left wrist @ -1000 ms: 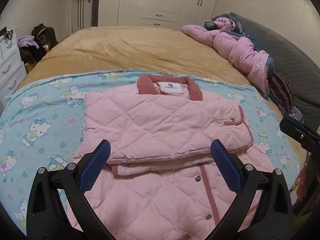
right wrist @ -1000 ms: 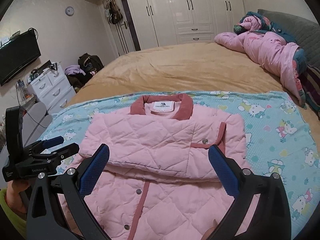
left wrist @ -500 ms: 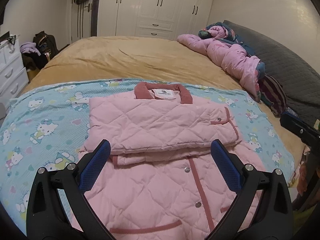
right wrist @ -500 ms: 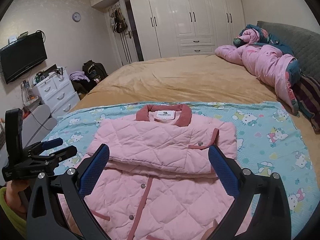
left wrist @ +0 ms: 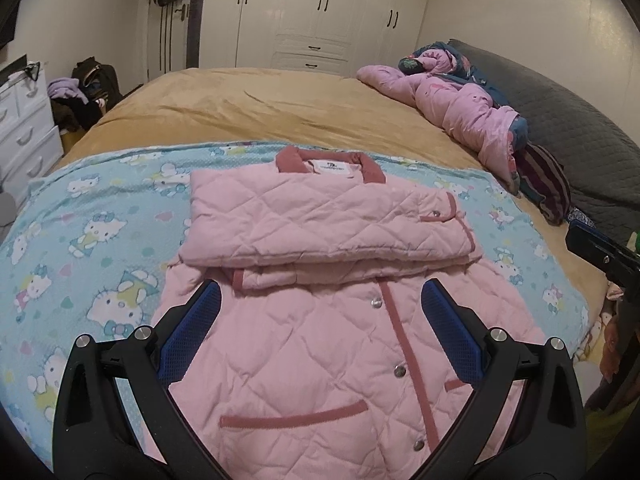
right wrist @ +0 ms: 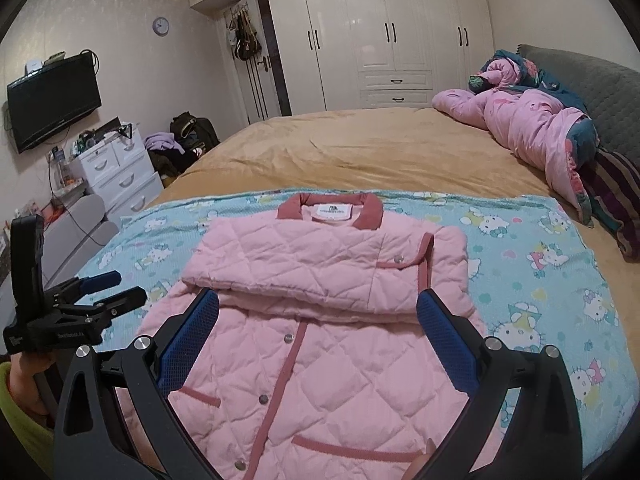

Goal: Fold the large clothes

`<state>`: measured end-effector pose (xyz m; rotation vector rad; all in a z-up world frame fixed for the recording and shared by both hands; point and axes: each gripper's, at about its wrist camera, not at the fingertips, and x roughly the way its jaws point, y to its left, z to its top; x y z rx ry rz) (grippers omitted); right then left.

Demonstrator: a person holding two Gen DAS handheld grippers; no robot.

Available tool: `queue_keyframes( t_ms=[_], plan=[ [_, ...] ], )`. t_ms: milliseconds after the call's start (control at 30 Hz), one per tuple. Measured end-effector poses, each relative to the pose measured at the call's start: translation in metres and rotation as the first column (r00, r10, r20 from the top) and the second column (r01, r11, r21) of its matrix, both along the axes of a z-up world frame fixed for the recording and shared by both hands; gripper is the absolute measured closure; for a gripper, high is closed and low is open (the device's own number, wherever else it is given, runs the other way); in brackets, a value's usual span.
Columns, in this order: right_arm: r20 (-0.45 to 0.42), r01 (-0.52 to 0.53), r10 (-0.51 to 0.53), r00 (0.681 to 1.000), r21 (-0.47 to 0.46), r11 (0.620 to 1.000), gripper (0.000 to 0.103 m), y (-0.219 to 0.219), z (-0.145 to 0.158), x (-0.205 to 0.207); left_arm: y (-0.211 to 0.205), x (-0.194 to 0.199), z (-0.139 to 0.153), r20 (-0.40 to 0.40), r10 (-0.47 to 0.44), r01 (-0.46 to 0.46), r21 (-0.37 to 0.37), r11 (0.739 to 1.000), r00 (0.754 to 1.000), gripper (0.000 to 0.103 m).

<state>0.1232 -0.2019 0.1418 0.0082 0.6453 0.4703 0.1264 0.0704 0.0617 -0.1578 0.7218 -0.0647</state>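
A pink quilted jacket [left wrist: 320,352] [right wrist: 312,368] with dark pink trim lies front-up on a blue cartoon-cat blanket [left wrist: 100,256] [right wrist: 540,280], collar at the far end. Both sleeves are folded across its chest in a flat stack [left wrist: 320,224] [right wrist: 316,268]. My left gripper [left wrist: 320,328] hovers open above the jacket's lower half, nothing between its blue pads. My right gripper [right wrist: 318,332] is open too, above the same area and empty. The left gripper [right wrist: 76,304] also shows in the right wrist view, held in a hand off the bed's left side.
The blanket covers the near part of a tan bed [left wrist: 256,104] [right wrist: 360,148]. A pink crumpled duvet [left wrist: 452,108] [right wrist: 532,124] and striped cloth [left wrist: 548,180] lie along the right by a grey headboard [left wrist: 580,136]. White drawers [right wrist: 116,176], a wall TV [right wrist: 52,100] and wardrobes [right wrist: 400,32] stand beyond.
Both grippers have pulled back toward the jacket's hem and risen, so more of its lower front and pockets shows. The jacket has not moved, and both grippers have stayed open.
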Motion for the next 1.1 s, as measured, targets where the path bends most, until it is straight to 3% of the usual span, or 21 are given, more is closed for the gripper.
queue_keyframes(
  t_ms=[533, 1100],
  plan=[
    [-0.043, -0.014, 0.011, 0.999, -0.059, 0.998, 0.004, -0.01, -0.041, -0.029, 0.003, -0.035, -0.028, -0.02, 0.016, -0.015, 0.049, 0.999, 1.0, 0.009],
    [-0.115, 0.04, -0.055, 0.992, -0.13, 0.991, 0.004, -0.061, -0.09, -0.062, 0.026, -0.071, -0.074, -0.113, 0.06, -0.049, 0.091, 0.995, 0.992, 0.009]
  ],
)
